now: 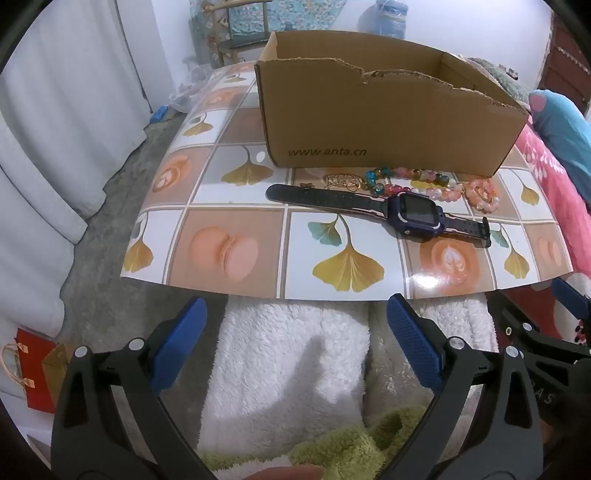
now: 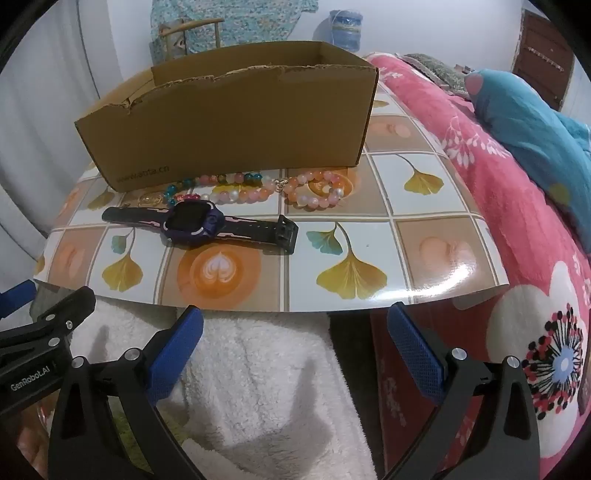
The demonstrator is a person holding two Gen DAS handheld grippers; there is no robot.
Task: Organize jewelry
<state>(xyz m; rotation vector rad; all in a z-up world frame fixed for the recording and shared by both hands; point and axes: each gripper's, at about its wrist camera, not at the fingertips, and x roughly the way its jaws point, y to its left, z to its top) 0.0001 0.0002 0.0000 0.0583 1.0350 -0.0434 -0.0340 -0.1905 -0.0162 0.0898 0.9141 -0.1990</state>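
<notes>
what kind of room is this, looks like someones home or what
Most likely a bedroom in a home. A bed with a pink floral blanket and a teal pillow sits beside the patterned table mat, and a wooden chair stands against the back wall.

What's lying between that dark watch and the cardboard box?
Beaded bracelets and a small gold chain lie between the watch and the cardboard box; both wrist views show it.
</notes>
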